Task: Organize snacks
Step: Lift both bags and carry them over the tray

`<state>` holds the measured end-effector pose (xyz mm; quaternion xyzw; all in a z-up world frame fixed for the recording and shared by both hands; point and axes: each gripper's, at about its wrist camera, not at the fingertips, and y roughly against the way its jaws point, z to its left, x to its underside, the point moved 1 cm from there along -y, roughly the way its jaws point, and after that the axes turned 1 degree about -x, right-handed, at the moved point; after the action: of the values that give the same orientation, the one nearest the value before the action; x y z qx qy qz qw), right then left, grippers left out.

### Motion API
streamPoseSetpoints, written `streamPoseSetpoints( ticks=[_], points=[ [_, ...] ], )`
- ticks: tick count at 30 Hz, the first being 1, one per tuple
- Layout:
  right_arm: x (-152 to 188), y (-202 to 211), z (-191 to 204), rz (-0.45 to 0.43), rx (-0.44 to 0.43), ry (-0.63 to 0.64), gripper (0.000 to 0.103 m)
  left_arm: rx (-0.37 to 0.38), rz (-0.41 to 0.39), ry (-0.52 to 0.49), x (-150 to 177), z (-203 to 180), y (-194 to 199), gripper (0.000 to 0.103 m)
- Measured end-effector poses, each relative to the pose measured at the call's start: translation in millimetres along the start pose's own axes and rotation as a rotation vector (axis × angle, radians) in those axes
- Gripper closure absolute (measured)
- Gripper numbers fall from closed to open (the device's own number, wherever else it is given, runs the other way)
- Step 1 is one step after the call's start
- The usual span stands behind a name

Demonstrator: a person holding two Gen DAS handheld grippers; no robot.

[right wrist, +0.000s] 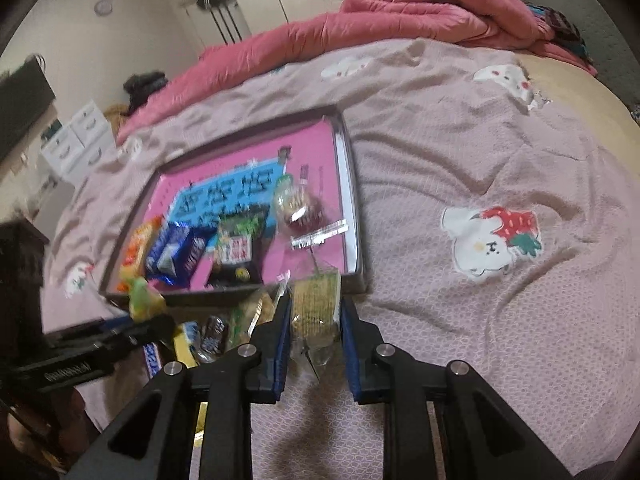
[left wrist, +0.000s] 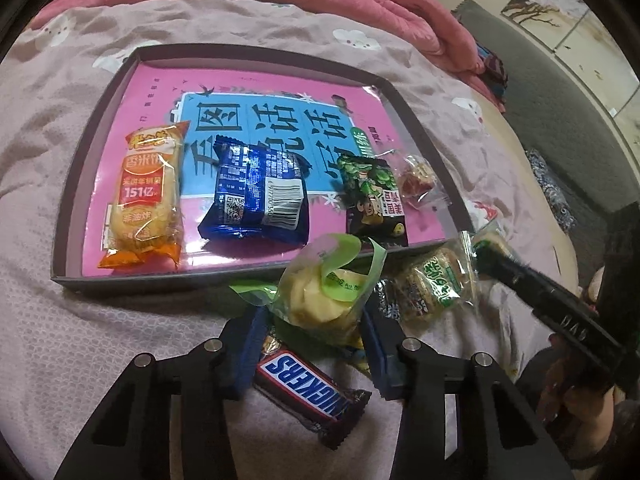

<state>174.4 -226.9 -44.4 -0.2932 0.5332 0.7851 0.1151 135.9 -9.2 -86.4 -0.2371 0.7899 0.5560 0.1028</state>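
Left gripper [left wrist: 316, 332] clamped on yellow-green snack bag [left wrist: 324, 300], just near of shallow tray [left wrist: 76, 216] on pink bedspread [left wrist: 120, 340]. Right gripper [right wrist: 314, 336] grips clear-wrapped cracker pack [right wrist: 316, 304] at tray's near right corner. Inside tray — orange, blue, green-black packs in a row. Snickers bar [left wrist: 308, 388] lies on bedspread near left gripper.

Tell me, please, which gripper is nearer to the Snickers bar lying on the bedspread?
Left. The left gripper holds a yellow-green snack packet directly over the Snickers bar. The right gripper is off to the side, gripping a green-labelled cracker packet.
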Motion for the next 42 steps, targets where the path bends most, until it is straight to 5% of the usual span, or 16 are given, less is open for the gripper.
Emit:
streamPoseSetpoints(
  ticks=[24,42],
  points=[
    [-6,23,21,-0.114,-0.086,0.063,0.079,0.049,-0.114,-0.001,-4,3,48,0.063],
    [-15,36,29,-0.195,-0.13,0.089,0.079,-0.009,-0.217,0.0,-17,13,85,0.063]
  ],
)
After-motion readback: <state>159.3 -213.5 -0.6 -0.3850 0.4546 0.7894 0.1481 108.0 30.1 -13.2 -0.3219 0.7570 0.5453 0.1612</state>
